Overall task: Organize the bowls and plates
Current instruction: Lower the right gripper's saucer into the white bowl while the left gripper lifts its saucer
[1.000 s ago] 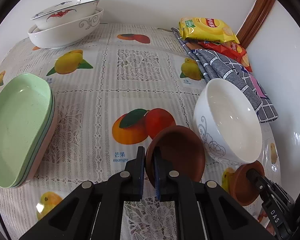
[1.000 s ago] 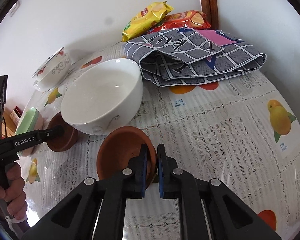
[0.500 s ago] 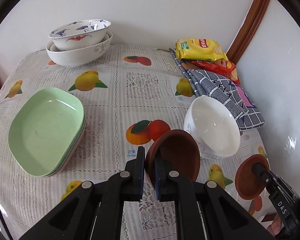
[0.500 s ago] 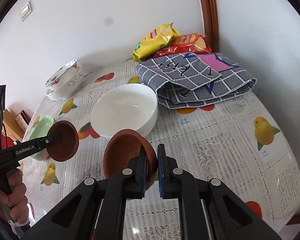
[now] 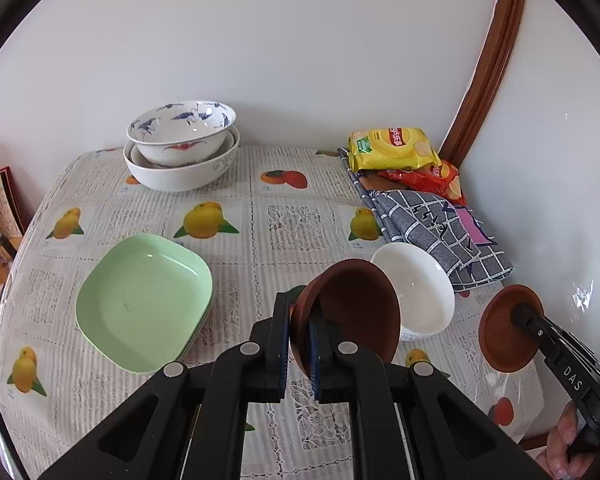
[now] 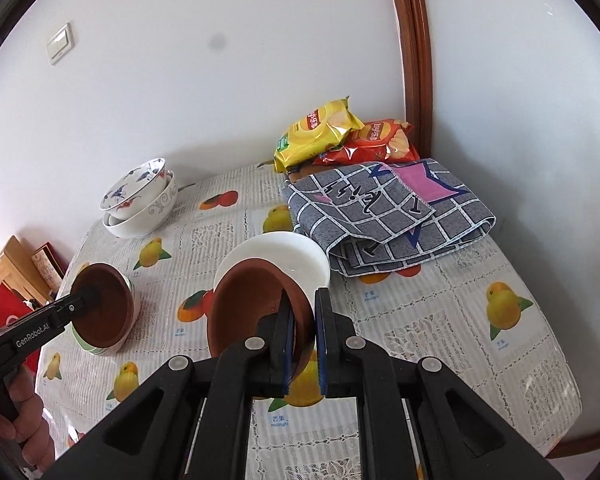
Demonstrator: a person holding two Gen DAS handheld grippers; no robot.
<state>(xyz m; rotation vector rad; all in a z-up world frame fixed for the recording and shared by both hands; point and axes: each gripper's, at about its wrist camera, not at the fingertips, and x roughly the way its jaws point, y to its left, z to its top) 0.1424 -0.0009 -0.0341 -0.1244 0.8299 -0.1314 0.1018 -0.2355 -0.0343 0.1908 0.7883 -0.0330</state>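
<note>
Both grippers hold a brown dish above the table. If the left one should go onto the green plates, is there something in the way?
Nothing visible blocks it. The left gripper is shut on the rim of its brown dish, and only bare tablecloth lies between it and the green plates, whose top is empty. The white bowl sits on the other side.

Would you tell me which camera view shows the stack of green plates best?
The left wrist view: the green plates lie fully visible on the table. In the right wrist view, the brown dish in the left gripper covers most of them.
</note>
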